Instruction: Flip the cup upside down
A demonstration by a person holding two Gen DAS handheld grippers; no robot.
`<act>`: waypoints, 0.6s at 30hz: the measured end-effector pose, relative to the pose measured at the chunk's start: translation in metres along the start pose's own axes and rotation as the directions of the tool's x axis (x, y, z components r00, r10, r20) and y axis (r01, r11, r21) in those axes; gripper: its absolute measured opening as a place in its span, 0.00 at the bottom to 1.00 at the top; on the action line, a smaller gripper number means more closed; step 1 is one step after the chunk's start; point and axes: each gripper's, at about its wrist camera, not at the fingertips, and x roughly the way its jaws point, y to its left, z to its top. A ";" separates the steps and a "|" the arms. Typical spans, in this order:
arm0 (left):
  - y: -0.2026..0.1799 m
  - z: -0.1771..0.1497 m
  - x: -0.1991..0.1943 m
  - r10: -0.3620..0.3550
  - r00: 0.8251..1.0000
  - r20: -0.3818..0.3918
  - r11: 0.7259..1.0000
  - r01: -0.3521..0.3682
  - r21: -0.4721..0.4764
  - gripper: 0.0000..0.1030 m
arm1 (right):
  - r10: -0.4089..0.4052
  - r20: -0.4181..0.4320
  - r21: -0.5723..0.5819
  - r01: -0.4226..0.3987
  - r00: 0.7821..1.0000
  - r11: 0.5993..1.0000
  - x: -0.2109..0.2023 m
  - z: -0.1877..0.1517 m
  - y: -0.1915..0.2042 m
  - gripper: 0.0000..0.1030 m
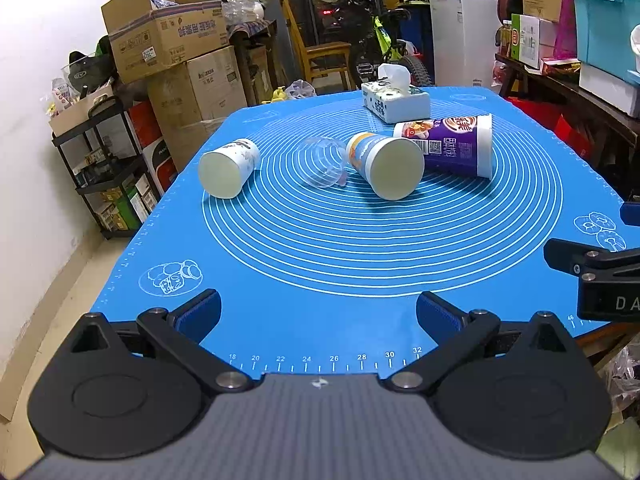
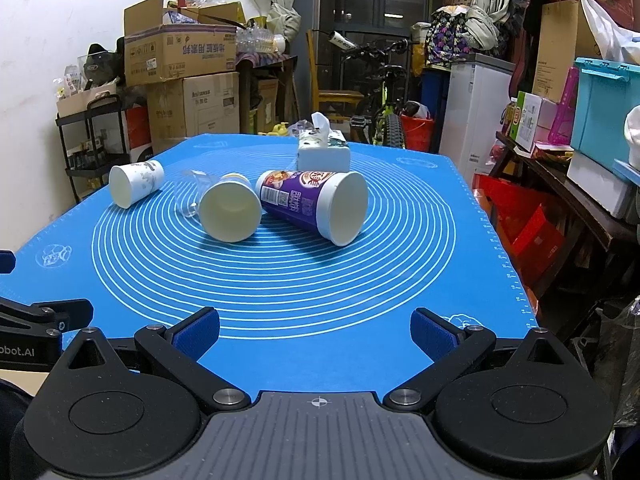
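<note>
Several cups lie on their sides on the blue mat (image 1: pixel 320 264), mouths toward me: a white patterned cup (image 1: pixel 229 168) at the left, a clear plastic cup (image 1: pixel 323 162), an orange-and-blue paper cup (image 1: pixel 386 165) and a tall purple cup (image 1: pixel 452 145) at the right. They also show in the right wrist view: white cup (image 2: pixel 135 183), clear cup (image 2: pixel 191 196), paper cup (image 2: pixel 230 208), purple cup (image 2: pixel 314 204). My left gripper (image 1: pixel 318 312) is open and empty at the mat's near edge. My right gripper (image 2: pixel 316 330) is open and empty there too, well short of the cups.
A tissue box (image 1: pixel 395 98) stands on the mat behind the cups, also in the right wrist view (image 2: pixel 323 149). Stacked cardboard boxes (image 1: pixel 172 44) and a black shelf (image 1: pixel 112 168) are at the left; a cluttered bench with bins (image 1: pixel 600 40) is at the right.
</note>
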 end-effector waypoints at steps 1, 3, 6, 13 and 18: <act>0.000 0.000 0.000 0.001 1.000 0.000 1.000 -0.001 0.000 0.99 | 0.001 0.000 0.000 -0.001 1.000 1.000 0.000 0.000 0.000 0.98; 0.000 0.000 0.000 0.000 1.000 0.000 1.000 0.000 0.000 0.99 | 0.000 0.000 -0.001 0.000 1.000 1.000 0.000 0.000 0.000 0.98; 0.000 0.000 0.000 0.001 1.000 0.000 1.000 -0.001 -0.001 0.99 | -0.001 0.000 -0.002 0.001 1.000 1.000 0.000 0.000 0.001 0.98; 0.000 -0.001 0.001 0.002 1.000 -0.004 1.000 -0.002 -0.002 0.99 | -0.002 -0.001 -0.003 0.002 1.000 1.000 0.000 0.000 0.001 0.98; 0.000 -0.001 0.001 0.002 1.000 -0.004 1.000 -0.002 -0.002 0.99 | -0.003 -0.005 -0.003 0.003 1.000 1.000 0.000 -0.002 0.001 0.98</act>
